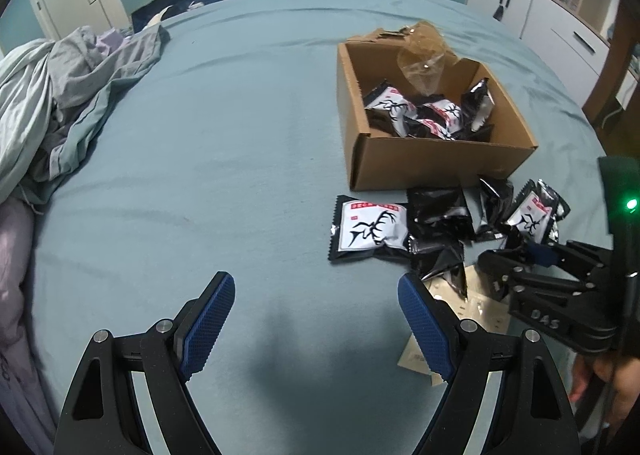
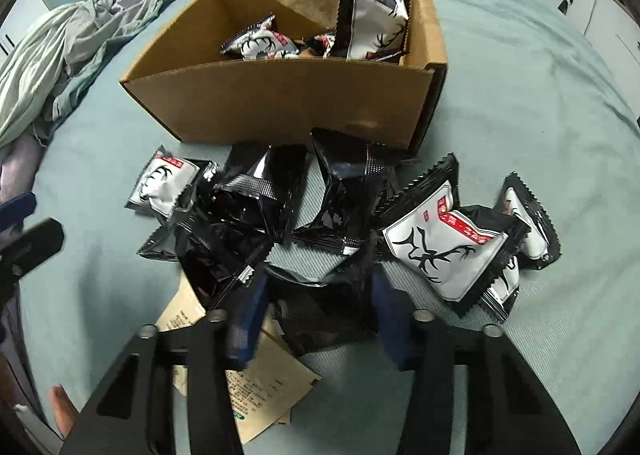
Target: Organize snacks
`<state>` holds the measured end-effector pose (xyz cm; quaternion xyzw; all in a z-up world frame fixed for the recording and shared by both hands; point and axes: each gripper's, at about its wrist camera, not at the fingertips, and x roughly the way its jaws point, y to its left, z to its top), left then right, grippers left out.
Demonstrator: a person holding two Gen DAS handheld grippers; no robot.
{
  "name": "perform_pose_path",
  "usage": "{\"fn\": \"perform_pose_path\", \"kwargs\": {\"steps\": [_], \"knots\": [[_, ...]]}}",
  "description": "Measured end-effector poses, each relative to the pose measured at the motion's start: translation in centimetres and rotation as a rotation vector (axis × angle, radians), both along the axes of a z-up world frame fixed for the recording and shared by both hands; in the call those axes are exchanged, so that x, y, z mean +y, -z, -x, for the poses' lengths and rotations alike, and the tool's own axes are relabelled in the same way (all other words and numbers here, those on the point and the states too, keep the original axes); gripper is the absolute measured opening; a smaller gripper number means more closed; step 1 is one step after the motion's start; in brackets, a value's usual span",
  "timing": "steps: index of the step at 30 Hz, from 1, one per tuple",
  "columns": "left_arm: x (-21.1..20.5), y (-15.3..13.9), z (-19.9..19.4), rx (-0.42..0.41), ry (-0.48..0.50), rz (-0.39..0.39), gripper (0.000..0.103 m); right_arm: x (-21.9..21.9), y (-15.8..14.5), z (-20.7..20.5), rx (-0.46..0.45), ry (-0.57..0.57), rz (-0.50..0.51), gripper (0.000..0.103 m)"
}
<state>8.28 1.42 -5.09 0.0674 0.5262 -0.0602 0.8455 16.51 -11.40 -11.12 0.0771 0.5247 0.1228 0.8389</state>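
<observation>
A brown cardboard box point(image 1: 440, 159) stands on the bed and holds several black-and-white deer-print snack packets point(image 1: 394, 105); it also shows in the right wrist view point(image 2: 280, 103). More packets lie in a pile in front of it point(image 1: 370, 229) point(image 2: 440, 251). My left gripper point(image 1: 316, 303) is open and empty over bare sheet, left of the pile. My right gripper point(image 2: 320, 315) is closed around a black packet point(image 2: 324, 303) at the pile's near edge; it shows from outside in the left wrist view point(image 1: 532, 255).
The bed has a teal sheet point(image 1: 240, 115). A crumpled blanket point(image 1: 60, 95) lies at the left. A clear plastic bag point(image 1: 424, 59) sticks out of the box. Tan paper sachets point(image 2: 260, 391) lie under the right gripper. White cabinets point(image 1: 560, 15) stand behind.
</observation>
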Motion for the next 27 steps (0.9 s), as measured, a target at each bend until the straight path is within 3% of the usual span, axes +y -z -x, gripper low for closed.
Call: {"fn": "perform_pose_path", "kwargs": {"steps": [8, 15, 20, 23, 26, 27], "knots": [[-1.2, -0.8, 0.5, -0.072, 0.053, 0.022, 0.085, -4.7, -5.3, 3.1, -0.056, 0.076, -0.189, 0.043], [-3.0, 0.8, -1.6, -0.101, 0.11, -0.02, 0.085, -8.2, -10.0, 9.6, -0.149, 0.099, -0.27, 0.043], [-3.7, 3.4, -4.9, -0.032, 0.071, 0.023, 0.085, -9.4, -10.6, 11.3, -0.178, 0.101, -0.27, 0.043], [-4.0, 5.4, -6.1, 0.034, 0.06, 0.058, 0.084, -11.0, -10.3, 11.7, -0.155, 0.117, -0.269, 0.043], [-3.8, 7.0, -6.9, 0.077, 0.041, 0.083, 0.076, -11.4, -9.1, 10.8, -0.124, 0.129, -0.268, 0.043], [-3.7, 7.1, -7.0, 0.061, 0.044, 0.086, 0.076, -11.4, -8.6, 10.4, -0.109, 0.132, -0.263, 0.043]]}}
